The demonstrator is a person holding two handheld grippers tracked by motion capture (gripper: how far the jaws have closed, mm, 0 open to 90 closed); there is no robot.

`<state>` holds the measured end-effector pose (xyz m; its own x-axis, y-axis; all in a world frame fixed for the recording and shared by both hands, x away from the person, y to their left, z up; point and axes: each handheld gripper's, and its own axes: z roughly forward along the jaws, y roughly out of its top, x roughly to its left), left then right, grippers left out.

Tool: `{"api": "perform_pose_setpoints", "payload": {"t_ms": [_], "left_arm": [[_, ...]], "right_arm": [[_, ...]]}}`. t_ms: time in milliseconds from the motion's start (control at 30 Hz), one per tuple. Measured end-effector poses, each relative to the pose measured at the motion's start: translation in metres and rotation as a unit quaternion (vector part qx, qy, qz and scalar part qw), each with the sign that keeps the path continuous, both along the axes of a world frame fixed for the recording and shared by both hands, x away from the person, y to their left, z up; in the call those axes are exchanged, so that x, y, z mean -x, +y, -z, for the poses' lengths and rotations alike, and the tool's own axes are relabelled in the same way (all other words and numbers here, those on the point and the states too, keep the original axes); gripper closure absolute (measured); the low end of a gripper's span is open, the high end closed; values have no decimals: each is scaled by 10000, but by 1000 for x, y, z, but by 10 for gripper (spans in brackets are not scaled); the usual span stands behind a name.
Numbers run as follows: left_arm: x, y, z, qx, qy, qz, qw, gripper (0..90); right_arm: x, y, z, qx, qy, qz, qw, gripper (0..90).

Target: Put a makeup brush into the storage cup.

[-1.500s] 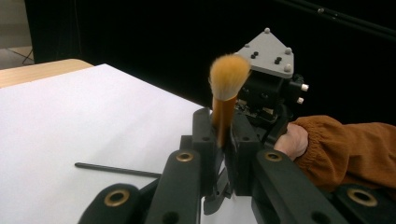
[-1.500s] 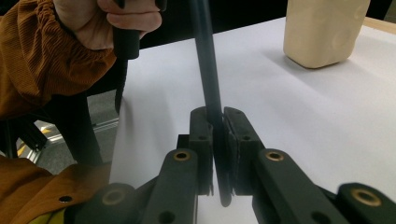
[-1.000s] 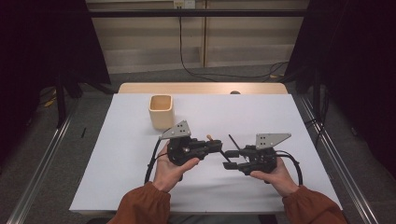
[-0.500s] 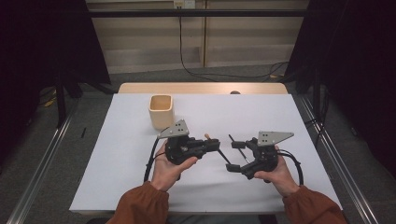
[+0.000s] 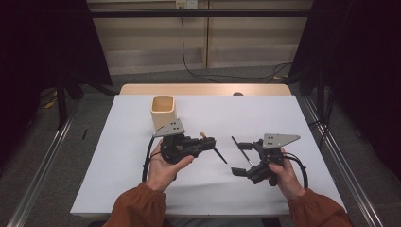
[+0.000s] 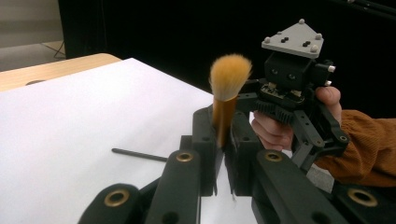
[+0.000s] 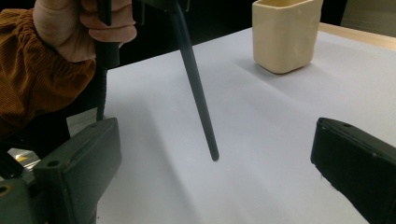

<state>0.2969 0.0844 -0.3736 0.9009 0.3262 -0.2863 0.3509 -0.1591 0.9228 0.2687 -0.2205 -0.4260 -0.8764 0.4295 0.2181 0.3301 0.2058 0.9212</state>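
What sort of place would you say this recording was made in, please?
Probably a lab recording station: a table under a white sheet, dark curtains either side, cables on the grey floor, and a makeup brush beside a cream cup.

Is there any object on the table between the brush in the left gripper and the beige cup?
Nothing visible stands in the way. The left gripper is shut on the brush, and the white table cover between it and the beige cup is bare. The right gripper, jaws just opened, is on the other side.

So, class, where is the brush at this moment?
In the high view the brush sits left of centre, clamped in the left gripper, in front of the beige cup, its dark handle pointing toward the open right gripper.
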Motion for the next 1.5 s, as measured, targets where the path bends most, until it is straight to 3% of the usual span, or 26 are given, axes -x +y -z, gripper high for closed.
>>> {"api": "perform_pose_setpoints", "payload": {"t_ms": [133, 233, 667, 833, 1100, 1200, 1500], "left_arm": [[-2, 5, 1, -56, 51, -73, 9999, 839], [-3, 7, 3, -176, 45, -96, 9998, 839], [-8, 25, -6, -236, 10, -218, 9995, 840], [-11, 37, -11, -173, -3, -343, 9993, 840], [-18, 50, -19, -267, -15, -501, 9984, 840], [-21, 54, -20, -224, 6, -520, 9984, 840], [-25, 61, -24, -372, 1, -569, 9977, 840]], "right_arm": [[4, -4, -1, 36, -115, 224, 9997, 25], [10, -5, -1, 127, -335, 470, 9983, 25], [23, -25, 2, 35, -509, 913, 9945, 33], [26, -34, 5, 52, -413, 1008, 9940, 37], [32, -47, 6, 76, -290, 1136, 9931, 30], [36, -54, 5, 35, -290, 1295, 9912, 28], [47, -68, 8, 43, -353, 1545, 9873, 28]]}}
